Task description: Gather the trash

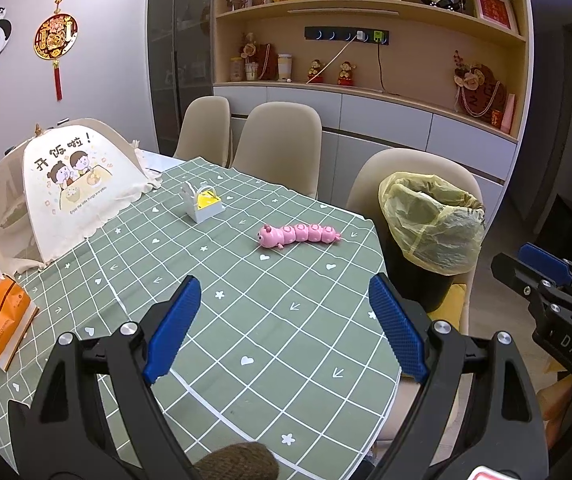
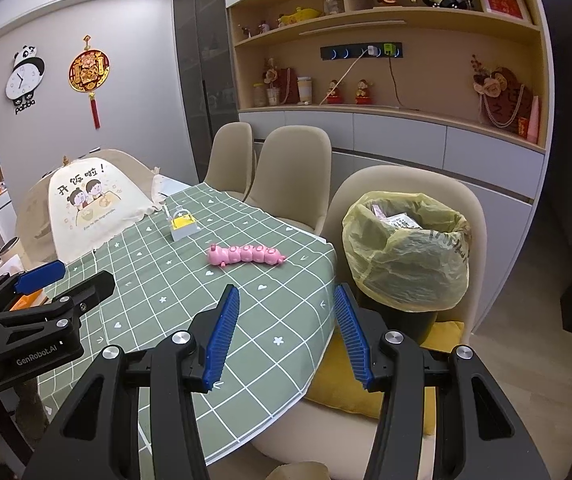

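left gripper w/ "genrobot.ai" label

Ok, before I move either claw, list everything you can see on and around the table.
tablecloth: one, green with white grid, covering the table
caterpillar toy: one, pink, mid-table near the bin side
small box: one, grey with yellow inside, beyond the toy
food cover: one, cream with cartoon print, far left of the table
tissue pack: one, orange, left edge of the table
trash bin: one, black with yellow liner, on a chair seat beside the table, some paper inside
chairs: three, beige, along the far side
cushion: one, yellow, under the bin
left claw: open, empty, over the tablecloth
right claw: open, empty, at the table edge
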Tool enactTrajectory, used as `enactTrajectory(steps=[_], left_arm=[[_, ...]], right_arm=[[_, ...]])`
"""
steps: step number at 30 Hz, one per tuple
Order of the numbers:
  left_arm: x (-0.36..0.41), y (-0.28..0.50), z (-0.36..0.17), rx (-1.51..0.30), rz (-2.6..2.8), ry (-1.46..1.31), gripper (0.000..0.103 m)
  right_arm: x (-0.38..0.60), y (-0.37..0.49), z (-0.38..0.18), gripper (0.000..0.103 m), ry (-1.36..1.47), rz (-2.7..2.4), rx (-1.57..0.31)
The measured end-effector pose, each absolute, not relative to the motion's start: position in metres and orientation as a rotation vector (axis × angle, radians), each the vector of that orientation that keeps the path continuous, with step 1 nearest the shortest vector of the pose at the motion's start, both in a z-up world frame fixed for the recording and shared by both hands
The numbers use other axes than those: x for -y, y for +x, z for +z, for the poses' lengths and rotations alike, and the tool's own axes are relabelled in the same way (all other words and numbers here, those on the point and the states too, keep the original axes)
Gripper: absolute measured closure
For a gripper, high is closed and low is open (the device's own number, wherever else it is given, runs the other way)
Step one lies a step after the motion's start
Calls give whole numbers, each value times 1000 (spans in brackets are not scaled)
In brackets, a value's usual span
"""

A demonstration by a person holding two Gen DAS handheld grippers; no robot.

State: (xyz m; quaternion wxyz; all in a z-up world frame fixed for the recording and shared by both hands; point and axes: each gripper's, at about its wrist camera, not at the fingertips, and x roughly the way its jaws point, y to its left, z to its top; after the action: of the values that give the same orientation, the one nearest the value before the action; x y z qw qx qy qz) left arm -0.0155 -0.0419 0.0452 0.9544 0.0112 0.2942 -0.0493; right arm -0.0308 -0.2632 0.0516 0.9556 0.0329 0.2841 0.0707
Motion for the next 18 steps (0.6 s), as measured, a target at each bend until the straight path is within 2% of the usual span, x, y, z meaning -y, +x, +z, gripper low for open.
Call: enactTrajectory(steps=[18], left_arm=[[45, -18, 45, -598, -102, 20, 21]], right_arm=[[268, -34, 50, 56, 71, 142, -577]])
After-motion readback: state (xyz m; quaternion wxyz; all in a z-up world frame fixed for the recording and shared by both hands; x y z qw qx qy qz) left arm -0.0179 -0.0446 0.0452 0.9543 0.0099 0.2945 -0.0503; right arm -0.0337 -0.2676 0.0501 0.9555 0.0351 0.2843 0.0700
